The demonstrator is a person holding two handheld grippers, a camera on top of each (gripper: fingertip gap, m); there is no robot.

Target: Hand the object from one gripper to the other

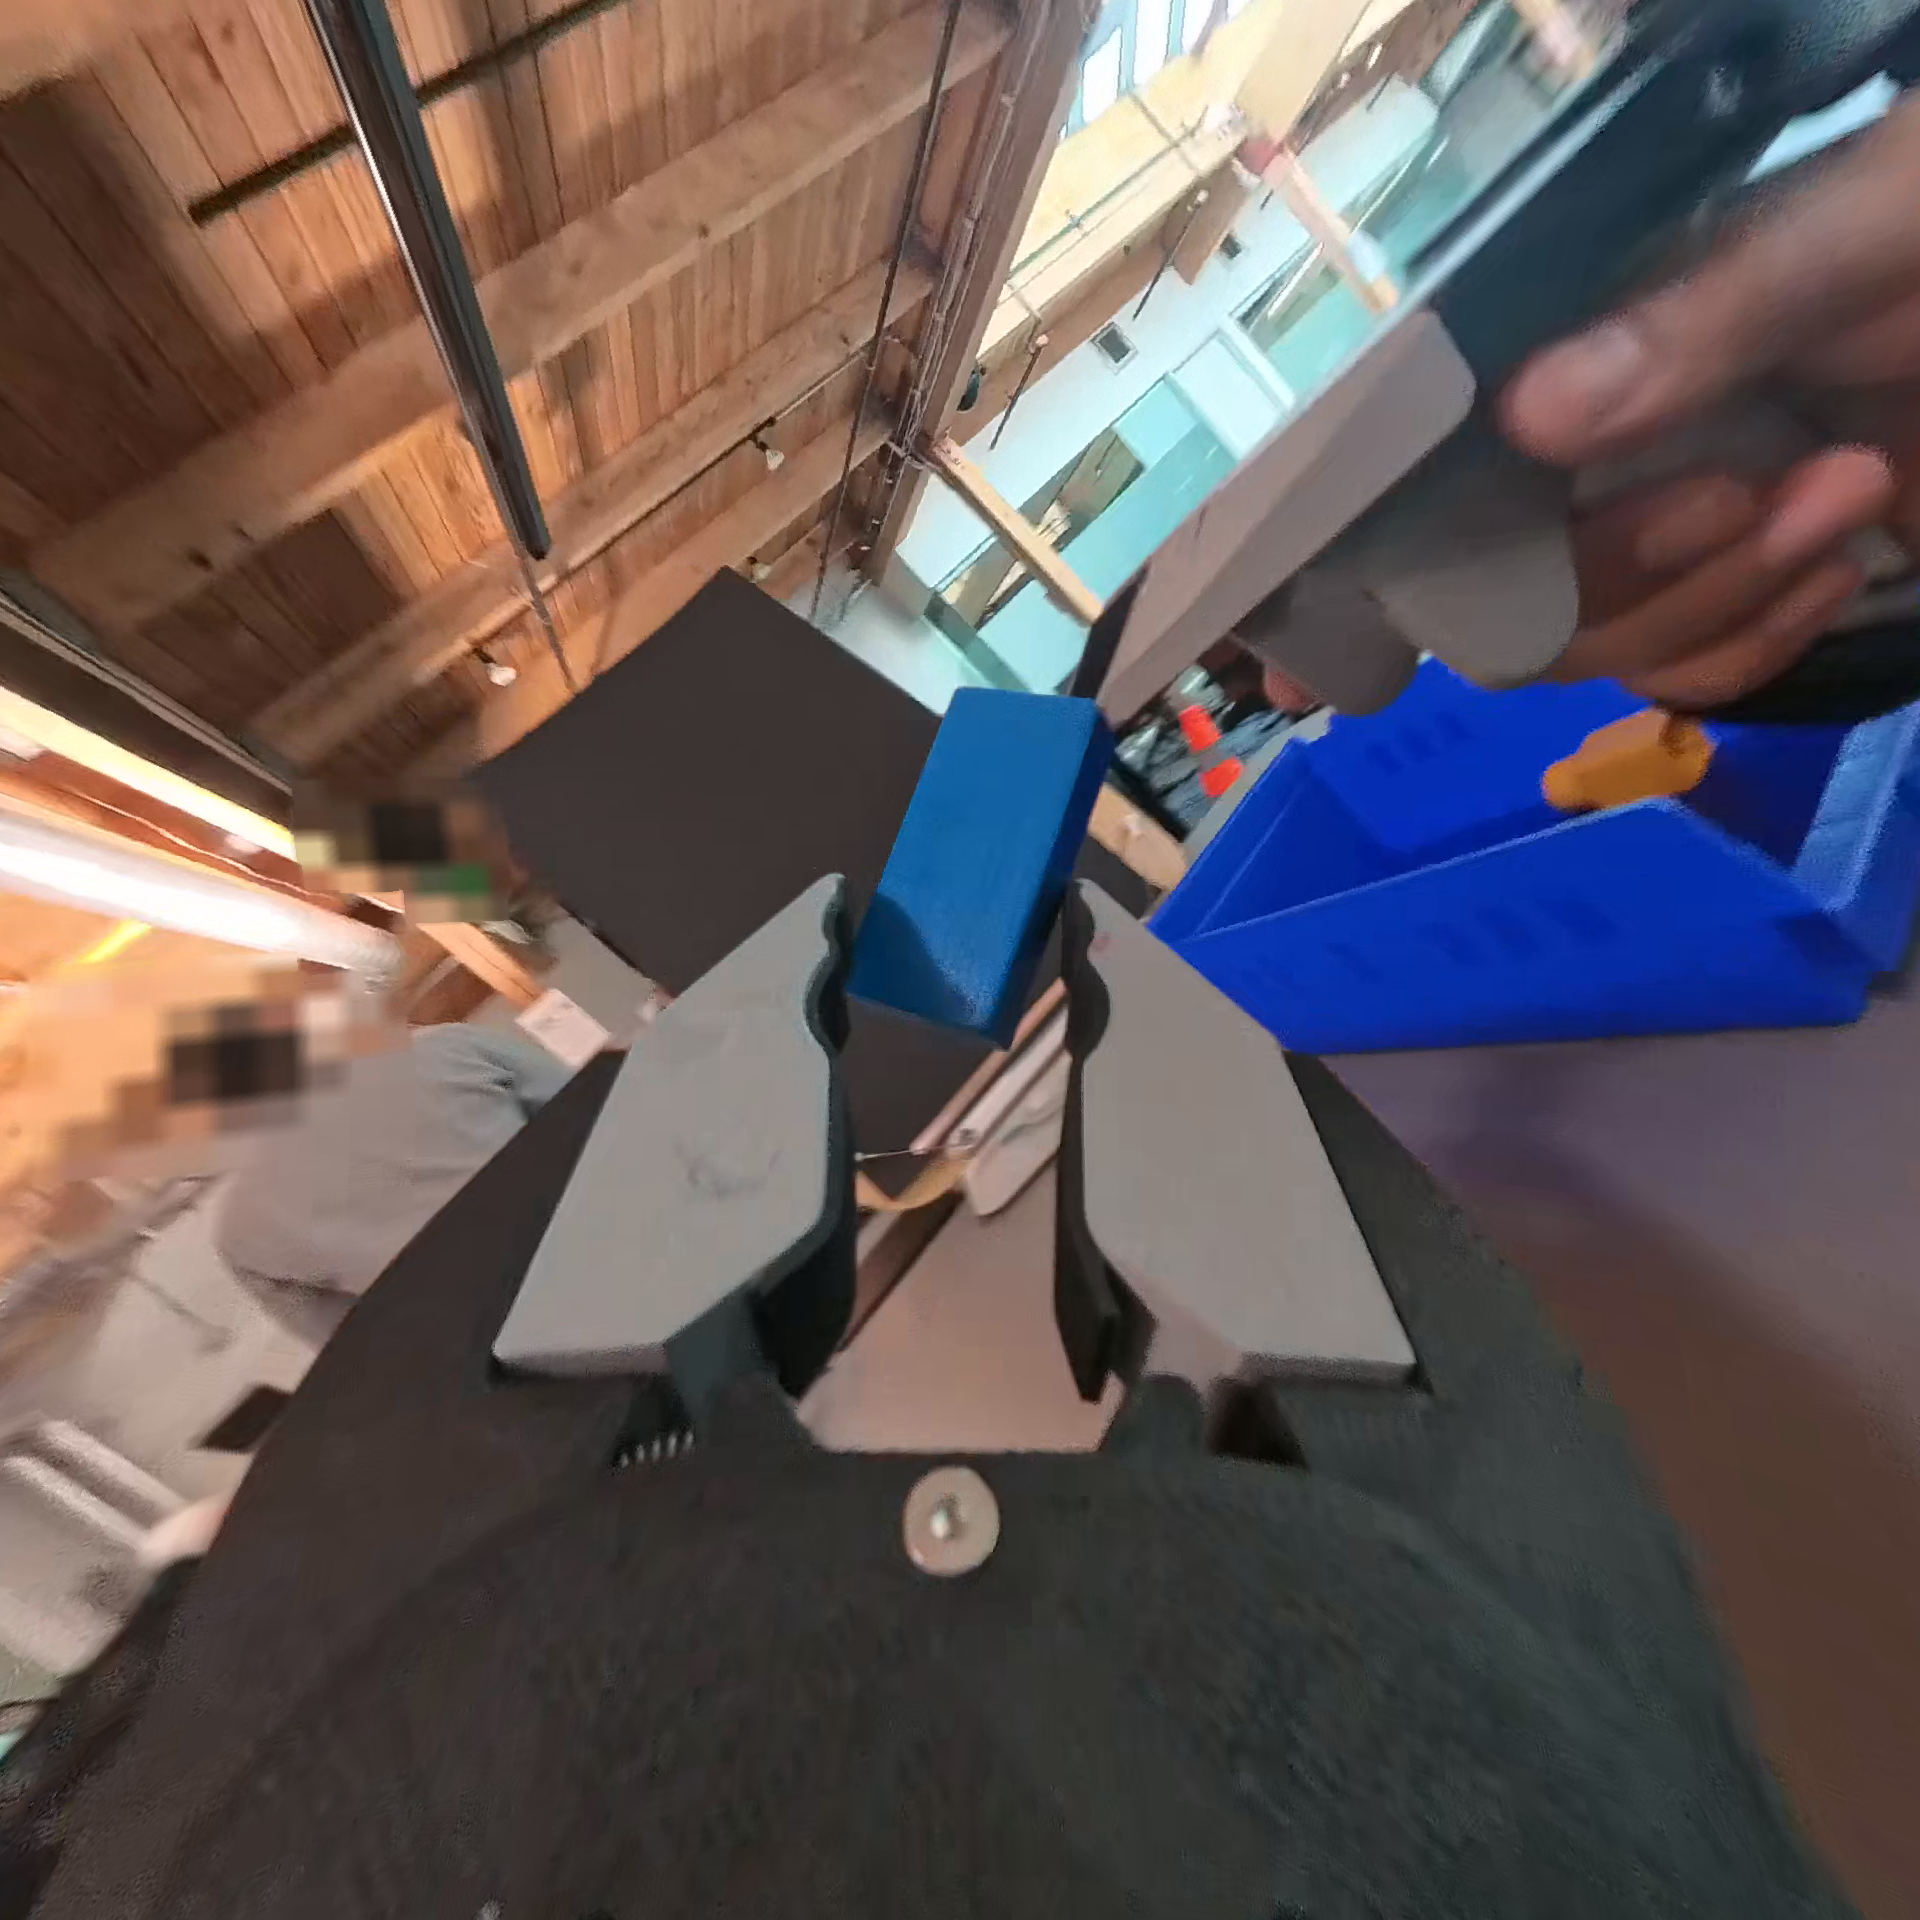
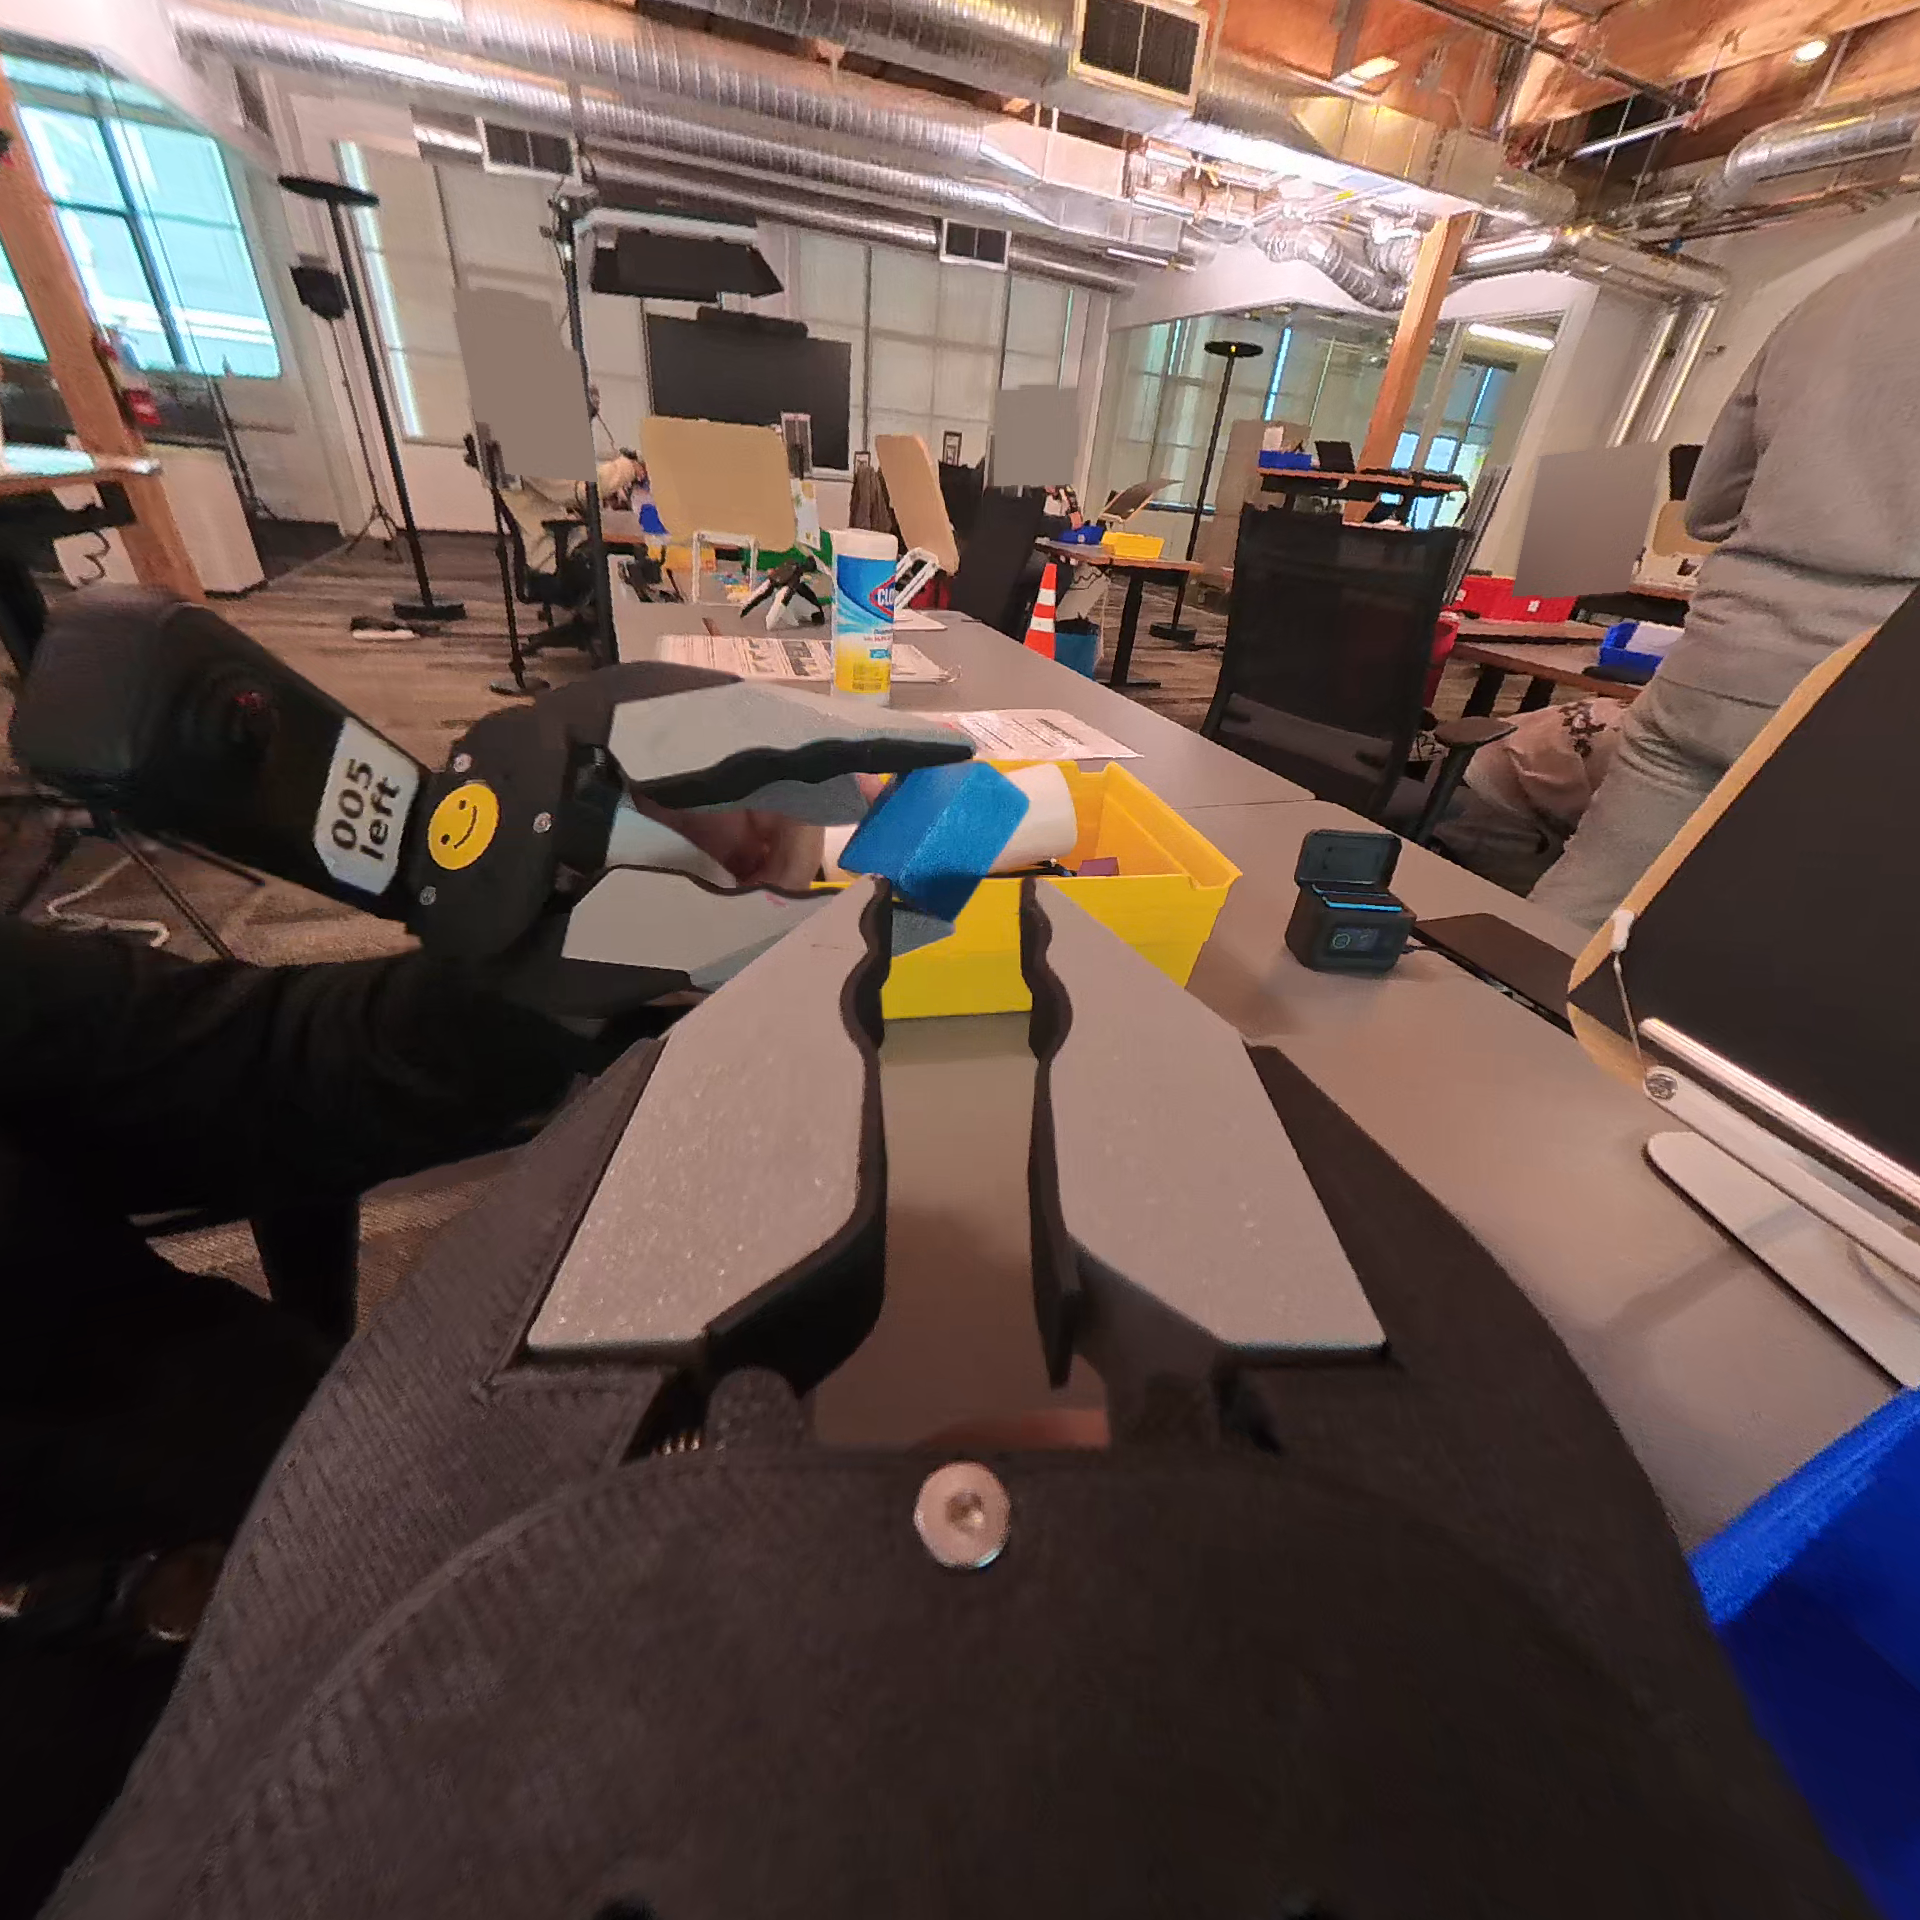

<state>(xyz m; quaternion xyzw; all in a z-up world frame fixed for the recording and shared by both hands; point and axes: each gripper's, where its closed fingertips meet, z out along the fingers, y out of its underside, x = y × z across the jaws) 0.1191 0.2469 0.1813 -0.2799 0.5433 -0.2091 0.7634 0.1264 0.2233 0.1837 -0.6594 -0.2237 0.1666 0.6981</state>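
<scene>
Grey table (image 2: 1351, 1039) holds a yellow bin (image 2: 1143, 894) far off. Above it, the left gripper (image 1: 961, 904) squeezes the blue block (image 1: 977, 883). The right gripper (image 2: 951, 894) is open a little, with the block's corner at its tips.

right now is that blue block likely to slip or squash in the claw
Probably stiff: the block keeps sharp edges and flat faces between the left claw. Its matte, grainy surface suggests fair grip. It seems light, since the tips alone hold it tilted.
</scene>
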